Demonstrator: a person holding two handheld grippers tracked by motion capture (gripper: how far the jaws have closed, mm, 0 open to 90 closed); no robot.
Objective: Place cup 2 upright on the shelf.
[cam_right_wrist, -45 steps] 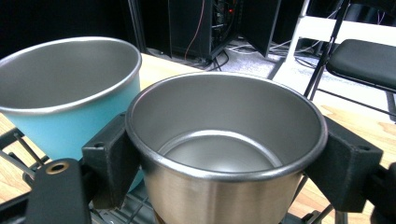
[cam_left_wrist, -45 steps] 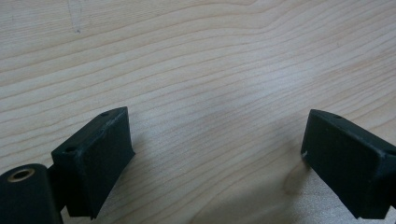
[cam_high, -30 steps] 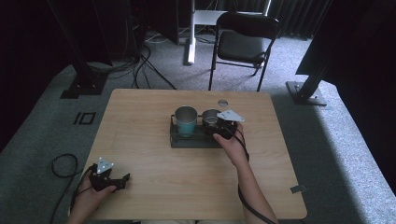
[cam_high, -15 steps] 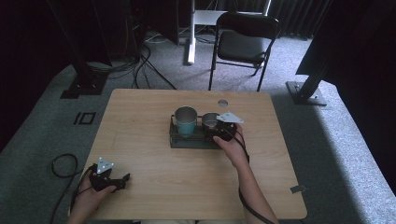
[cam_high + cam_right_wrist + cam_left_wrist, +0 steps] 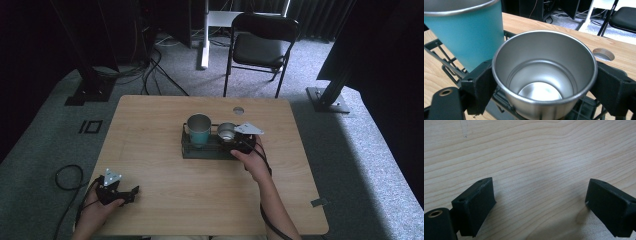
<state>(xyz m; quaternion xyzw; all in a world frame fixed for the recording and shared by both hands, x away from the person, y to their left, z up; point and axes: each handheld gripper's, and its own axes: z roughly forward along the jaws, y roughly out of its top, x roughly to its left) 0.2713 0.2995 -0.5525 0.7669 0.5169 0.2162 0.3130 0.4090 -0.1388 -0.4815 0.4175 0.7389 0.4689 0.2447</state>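
Steel cup [image 5: 544,75] sits upright in wire rack [image 5: 200,150], R gripper [image 5: 544,82] jaws clamping both sides; L gripper [image 5: 539,202] jaws wide apart, empty, over table [image 5: 529,150].

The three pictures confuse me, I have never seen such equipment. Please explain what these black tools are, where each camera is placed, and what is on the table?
A person holds a two-jaw hand tool in each hand; there is no robot arm. The high view looks down on the light wooden table. The other two cameras ride on the tools. The left gripper is open above bare wood near the table's front edge. The right gripper has its jaws on both sides of a shiny steel cup in a black wire rack. Beside it stands a teal metal cup.
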